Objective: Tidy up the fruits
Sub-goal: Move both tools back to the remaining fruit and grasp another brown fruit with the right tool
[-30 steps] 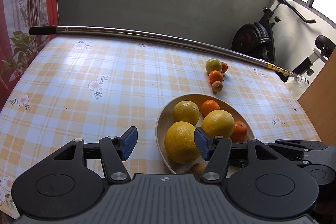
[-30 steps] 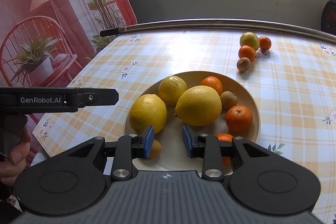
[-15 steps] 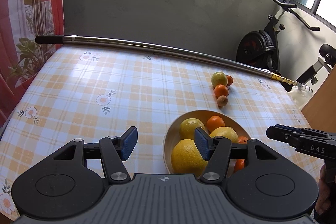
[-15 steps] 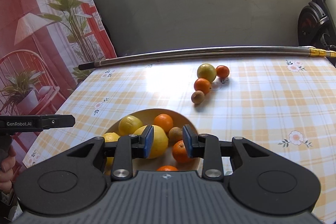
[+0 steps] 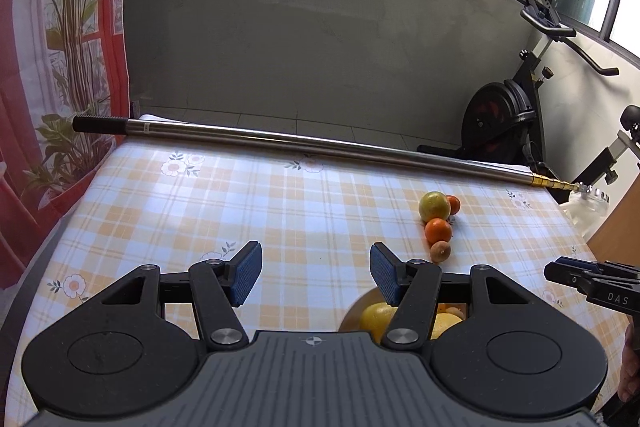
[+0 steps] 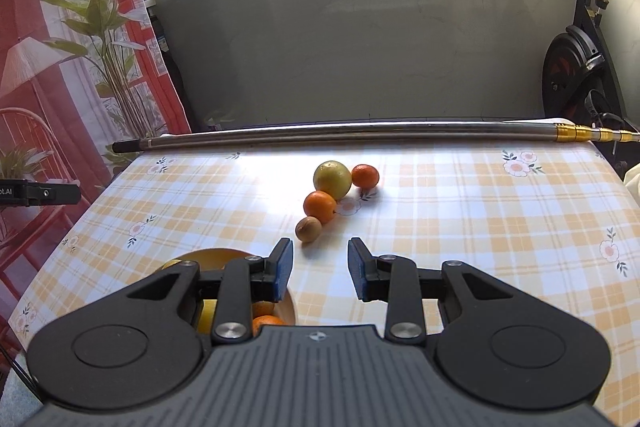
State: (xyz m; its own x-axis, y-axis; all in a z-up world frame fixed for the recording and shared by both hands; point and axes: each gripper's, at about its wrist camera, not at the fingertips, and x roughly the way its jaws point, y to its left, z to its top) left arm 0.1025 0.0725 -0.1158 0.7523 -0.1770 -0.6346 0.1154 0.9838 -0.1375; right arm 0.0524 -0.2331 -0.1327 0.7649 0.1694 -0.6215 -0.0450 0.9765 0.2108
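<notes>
A tan bowl (image 5: 352,311) of yellow and orange citrus sits near the table's front, mostly hidden behind both grippers; it also shows in the right wrist view (image 6: 218,254). Farther back lie a yellow-green fruit (image 6: 332,174), two small oranges (image 6: 365,175) (image 6: 319,206) and a small brown fruit (image 6: 308,228). The same cluster shows in the left wrist view (image 5: 434,206). My left gripper (image 5: 316,275) is open and empty above the table. My right gripper (image 6: 320,273) is open and empty, short of the brown fruit.
A long metal pole (image 5: 320,146) lies along the table's far edge. An exercise bike (image 5: 504,115) stands behind the table at the right. A red curtain and plants (image 6: 80,67) are at the left. The checked tablecloth (image 6: 480,219) covers the table.
Both grippers have pulled up and back from the bowl, which has slid to the bottom of both views. The right gripper's jaws have opened wider. The loose fruit cluster now sits ahead of the right gripper.
</notes>
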